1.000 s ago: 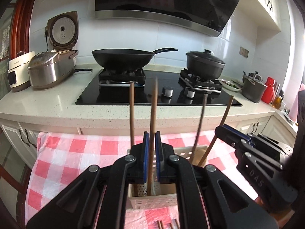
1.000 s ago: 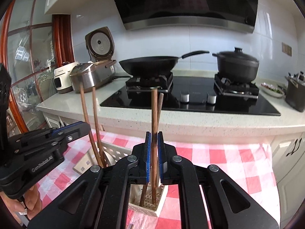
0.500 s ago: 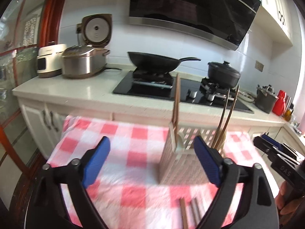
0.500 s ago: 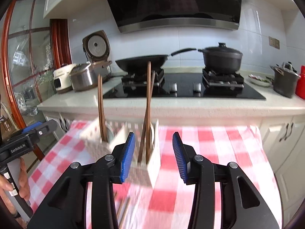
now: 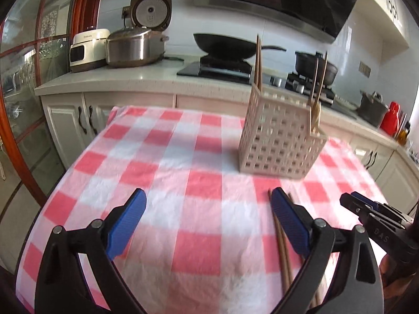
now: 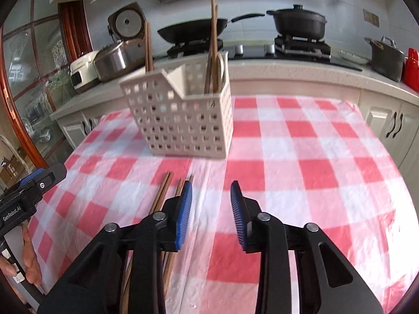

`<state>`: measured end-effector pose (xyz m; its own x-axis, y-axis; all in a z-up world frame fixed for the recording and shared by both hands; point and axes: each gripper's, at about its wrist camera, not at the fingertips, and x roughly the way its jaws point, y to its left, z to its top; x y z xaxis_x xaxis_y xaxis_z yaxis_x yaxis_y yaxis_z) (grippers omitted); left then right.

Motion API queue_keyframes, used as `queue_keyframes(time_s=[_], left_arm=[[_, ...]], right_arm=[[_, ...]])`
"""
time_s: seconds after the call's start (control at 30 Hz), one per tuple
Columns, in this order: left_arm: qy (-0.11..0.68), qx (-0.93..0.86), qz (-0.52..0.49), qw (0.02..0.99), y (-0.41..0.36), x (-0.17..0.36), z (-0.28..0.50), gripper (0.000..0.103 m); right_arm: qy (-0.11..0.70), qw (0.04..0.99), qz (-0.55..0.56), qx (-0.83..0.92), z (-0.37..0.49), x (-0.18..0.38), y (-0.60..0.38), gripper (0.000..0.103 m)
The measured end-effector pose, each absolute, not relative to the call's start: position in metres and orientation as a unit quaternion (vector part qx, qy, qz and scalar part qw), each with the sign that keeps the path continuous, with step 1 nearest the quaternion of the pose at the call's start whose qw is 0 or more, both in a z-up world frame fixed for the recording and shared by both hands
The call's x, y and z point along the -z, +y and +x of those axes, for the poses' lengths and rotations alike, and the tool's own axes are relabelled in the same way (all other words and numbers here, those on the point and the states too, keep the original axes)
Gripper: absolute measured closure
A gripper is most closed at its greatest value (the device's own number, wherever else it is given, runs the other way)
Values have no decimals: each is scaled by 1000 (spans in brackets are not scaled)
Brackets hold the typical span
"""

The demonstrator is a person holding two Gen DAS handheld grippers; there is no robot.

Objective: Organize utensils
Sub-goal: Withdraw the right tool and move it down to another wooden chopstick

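Red kettle (image 5: 391,118) shows only beyond left tool (image 5: 208,218).

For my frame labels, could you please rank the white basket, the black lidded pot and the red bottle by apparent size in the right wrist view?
1. white basket, though nearest the camera
2. black lidded pot
3. red bottle, cut by the frame edge

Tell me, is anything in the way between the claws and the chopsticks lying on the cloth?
Nothing visible is. Both the left claw and right claw are open and empty, and the loose chopsticks lie on bare checked cloth in front of the basket.
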<state>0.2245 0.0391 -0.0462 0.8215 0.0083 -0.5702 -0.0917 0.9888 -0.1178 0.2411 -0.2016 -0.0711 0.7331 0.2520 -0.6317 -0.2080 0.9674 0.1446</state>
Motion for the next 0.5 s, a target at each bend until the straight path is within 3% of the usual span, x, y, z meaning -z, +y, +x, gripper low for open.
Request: queue_keyframes(time_s=[0.5], left_arm=[[314,-33,-53,947,45,70,220,10]], right_arm=[[409,903,-18,-128,252,108,-160,79]])
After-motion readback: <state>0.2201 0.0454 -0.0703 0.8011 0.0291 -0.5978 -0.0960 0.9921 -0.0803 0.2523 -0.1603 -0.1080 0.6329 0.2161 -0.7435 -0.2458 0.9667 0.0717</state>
